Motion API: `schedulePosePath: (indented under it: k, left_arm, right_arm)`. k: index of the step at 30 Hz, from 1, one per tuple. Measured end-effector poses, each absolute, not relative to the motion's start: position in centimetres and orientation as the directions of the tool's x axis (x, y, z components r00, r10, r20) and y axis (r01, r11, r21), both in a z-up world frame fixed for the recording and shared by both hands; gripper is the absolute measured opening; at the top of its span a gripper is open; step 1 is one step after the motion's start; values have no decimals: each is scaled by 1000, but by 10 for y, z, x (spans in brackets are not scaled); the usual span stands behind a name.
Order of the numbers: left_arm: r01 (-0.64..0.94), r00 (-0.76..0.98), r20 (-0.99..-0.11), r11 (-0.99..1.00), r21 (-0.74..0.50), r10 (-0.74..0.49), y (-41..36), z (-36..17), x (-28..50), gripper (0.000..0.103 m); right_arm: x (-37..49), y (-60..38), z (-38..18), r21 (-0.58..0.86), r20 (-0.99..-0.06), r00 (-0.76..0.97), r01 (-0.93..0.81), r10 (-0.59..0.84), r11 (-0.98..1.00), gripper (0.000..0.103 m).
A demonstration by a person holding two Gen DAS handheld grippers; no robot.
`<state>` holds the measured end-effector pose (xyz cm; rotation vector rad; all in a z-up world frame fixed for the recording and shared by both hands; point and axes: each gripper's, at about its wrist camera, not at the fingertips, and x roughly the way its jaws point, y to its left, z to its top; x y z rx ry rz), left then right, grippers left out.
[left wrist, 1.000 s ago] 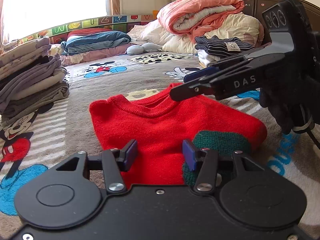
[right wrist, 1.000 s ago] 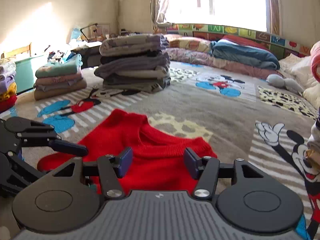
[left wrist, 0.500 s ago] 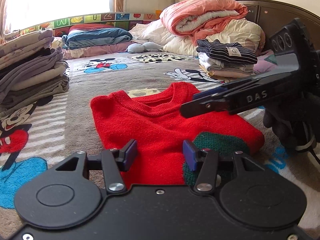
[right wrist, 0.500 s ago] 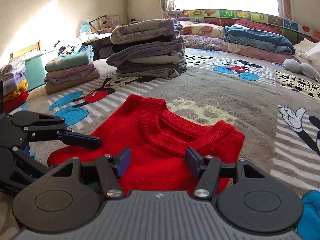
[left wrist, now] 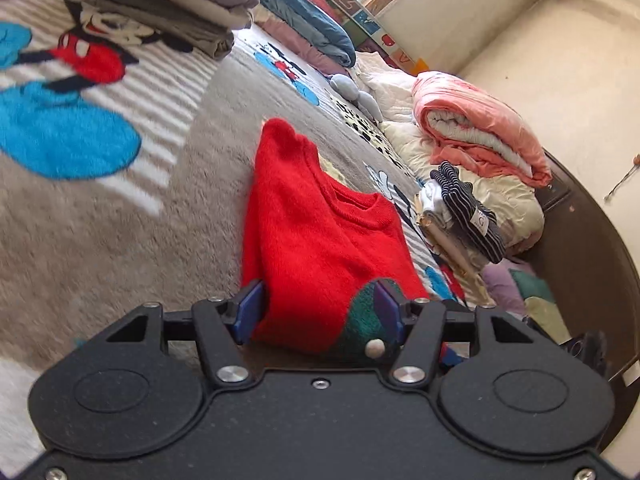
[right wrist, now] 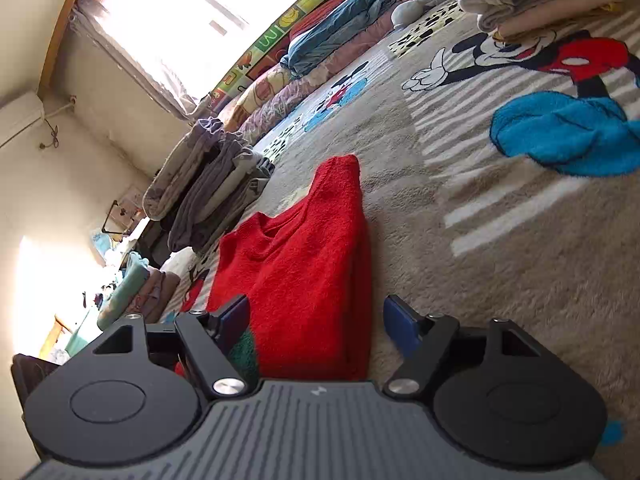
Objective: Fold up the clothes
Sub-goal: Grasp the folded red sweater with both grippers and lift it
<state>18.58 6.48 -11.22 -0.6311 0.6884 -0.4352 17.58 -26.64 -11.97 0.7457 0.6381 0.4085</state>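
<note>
A folded red sweater [left wrist: 312, 240] with a green patch [left wrist: 362, 316] at its near edge lies on the Mickey Mouse blanket [left wrist: 100, 208]. My left gripper [left wrist: 316, 312] is open, rolled sideways, with the sweater's near edge between its blue pads. In the right wrist view the same sweater [right wrist: 304, 264] lies on the blanket [right wrist: 500, 220]. My right gripper [right wrist: 316, 320] is open, also rolled sideways, and its pads straddle the sweater's near edge. Neither gripper has closed on the cloth.
A stack of grey folded clothes [left wrist: 168, 0] [right wrist: 208, 184] lies on the blanket. A striped pile [left wrist: 464, 208], a pink and white quilt [left wrist: 476, 132] and a dark headboard [left wrist: 580, 260] stand on the other side. More folded piles [right wrist: 136, 292] lie off the bed.
Both grippers have rolled sideways and dropped to the sweater's near edge, so the cloth now sits between each pair of open pads. The right gripper has left the left wrist view.
</note>
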Motion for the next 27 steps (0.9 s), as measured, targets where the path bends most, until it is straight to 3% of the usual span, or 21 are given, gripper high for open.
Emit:
schedulePosePath:
  k: [3, 6, 8, 11, 21, 24, 25, 26, 27]
  left_arm:
    - [150, 713, -441, 733, -664, -545, 59, -112, 182, 54]
    - [116, 734, -440, 735, -668, -516, 63, -111, 177, 29]
    - [105, 735, -431, 716, -691, -524, 71, -109, 173, 20]
    - [116, 723, -430, 709, -696, -540, 74, -101, 156, 18]
    - [116, 587, -533, 715, -689, -609, 90, -100, 72, 18]
    - [149, 578, -547, 737, -659, -606, 94, -97, 63, 38]
    - [158, 597, -537, 743, -650, -596, 96, -94, 61, 56]
    - [173, 612, -523, 746, -644, -593, 97, -91, 61, 63]
    - [187, 623, -514, 750, -634, -590, 96, -90, 61, 64]
  right_arm:
    - [173, -257, -125, 745, -374, 750, -107, 546, 659, 74]
    - [173, -247, -129, 725, -392, 767, -83, 509, 684, 58]
    - [172, -248, -131, 734, -387, 774, -71, 501, 676, 44]
    - [162, -258, -132, 776, -366, 790, -33, 492, 630, 31]
    - [64, -252, -128, 823, -378, 736, -11, 562, 568, 31]
    - [42, -249, -120, 791, -421, 695, -34, 583, 611, 33]
    - [36, -248, -117, 780, -432, 689, -39, 582, 625, 37]
    - [30, -249, -114, 768, -438, 697, -38, 567, 639, 46]
    - [26, -250, -111, 759, -432, 718, -37, 545, 651, 53]
